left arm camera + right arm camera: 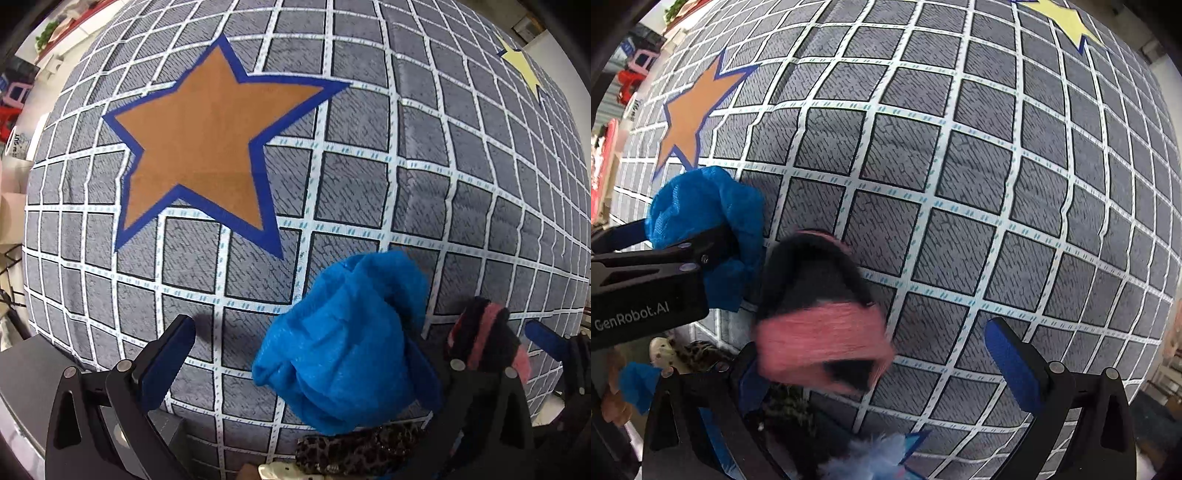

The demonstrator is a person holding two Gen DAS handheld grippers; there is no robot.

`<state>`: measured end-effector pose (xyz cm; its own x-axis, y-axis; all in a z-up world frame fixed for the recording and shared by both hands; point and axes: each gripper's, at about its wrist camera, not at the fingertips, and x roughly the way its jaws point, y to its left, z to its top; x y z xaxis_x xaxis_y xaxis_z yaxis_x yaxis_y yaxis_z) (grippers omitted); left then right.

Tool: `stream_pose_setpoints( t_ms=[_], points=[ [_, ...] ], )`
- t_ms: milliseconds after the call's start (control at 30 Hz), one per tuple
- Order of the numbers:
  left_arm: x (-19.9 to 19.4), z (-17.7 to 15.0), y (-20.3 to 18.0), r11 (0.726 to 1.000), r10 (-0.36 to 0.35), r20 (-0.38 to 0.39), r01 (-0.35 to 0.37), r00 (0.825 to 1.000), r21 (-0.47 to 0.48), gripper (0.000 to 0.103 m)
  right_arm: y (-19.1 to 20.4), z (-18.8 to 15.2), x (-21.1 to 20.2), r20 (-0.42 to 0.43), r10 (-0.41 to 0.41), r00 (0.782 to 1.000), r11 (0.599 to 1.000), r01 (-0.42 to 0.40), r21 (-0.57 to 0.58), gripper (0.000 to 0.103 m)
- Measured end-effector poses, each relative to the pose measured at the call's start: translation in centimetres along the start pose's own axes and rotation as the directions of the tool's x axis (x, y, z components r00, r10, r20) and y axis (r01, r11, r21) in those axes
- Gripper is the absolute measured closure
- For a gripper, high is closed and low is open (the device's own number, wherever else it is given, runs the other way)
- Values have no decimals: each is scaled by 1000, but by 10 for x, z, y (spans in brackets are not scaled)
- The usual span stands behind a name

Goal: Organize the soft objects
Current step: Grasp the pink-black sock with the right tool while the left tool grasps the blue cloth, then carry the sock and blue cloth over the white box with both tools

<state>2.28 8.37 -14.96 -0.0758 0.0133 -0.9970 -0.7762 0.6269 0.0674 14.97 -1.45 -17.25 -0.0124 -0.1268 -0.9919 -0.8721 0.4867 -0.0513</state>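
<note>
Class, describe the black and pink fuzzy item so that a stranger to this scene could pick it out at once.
Start from the grey grid-patterned mat with its large orange star. Near its lower edge, right of the crumpled blue cloth, lies the black and pink fuzzy item, at the right claw's left finger. It alone is furry, black with pink bands; its neighbours are plain blue or leopard-spotted.

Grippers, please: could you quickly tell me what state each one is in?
Left gripper: open, blue cloth draped against one finger.
Right gripper: open, pink-and-black item against one finger.
</note>
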Motion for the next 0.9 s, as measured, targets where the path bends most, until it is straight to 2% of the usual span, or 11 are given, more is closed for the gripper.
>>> stream_pose_setpoints(
  t_ms=[133, 233, 267, 367, 467, 567, 633, 667, 700, 733, 900],
  points=[
    [18, 10, -1, 999, -38, 1, 38, 999, -8, 0, -10, 10, -3, 29, -21, 999, 1000, 22, -7, 0],
    [22, 16, 0, 999, -44, -3, 44, 999, -16, 0, 2, 16, -1, 45, -30, 999, 1000, 30, -7, 0],
    [24, 15, 2, 999, -43, -5, 43, 999, -16, 0, 25, 13, 7, 61, -27, 998, 1000, 27, -9, 0],
    [27, 11, 6, 998, -53, -50, 52, 997, -18, 0, 40, 6, 24, 44, 2, 999, 1000, -1, -23, 0],
    [20, 10, 1, 997, -61, -94, 57, 994, -47, 0, 33, 10, 26, 77, 67, 995, 998, -67, -1, 1],
    [10, 7, -3, 997, -69, -80, 68, 994, -20, 9, 42, 1, 17, 126, 73, 989, 997, -72, -10, 32],
    [3, 6, -9, 997, -71, -60, 72, 996, 9, 25, 48, -5, 9, 139, 140, 980, 990, -137, -34, 71],
    [-1, 4, -11, 997, -77, -48, 78, 996, 27, 33, 47, -5, 4, 139, 162, 977, 987, -159, -35, 72],
    [-5, 3, -13, 996, -78, -35, 79, 996, 43, 57, 51, -7, -1, 152, 150, 977, 989, -147, -31, 73],
    [-9, 2, -16, 994, -92, -31, 94, 995, 63, 66, 51, -6, -9, 169, 145, 975, 989, -142, -26, 76],
    [-37, -7, -11, 996, -63, 45, 60, 997, 67, 67, 37, -27, -30, 222, 178, 959, 982, -189, 30, 76]
  ],
)
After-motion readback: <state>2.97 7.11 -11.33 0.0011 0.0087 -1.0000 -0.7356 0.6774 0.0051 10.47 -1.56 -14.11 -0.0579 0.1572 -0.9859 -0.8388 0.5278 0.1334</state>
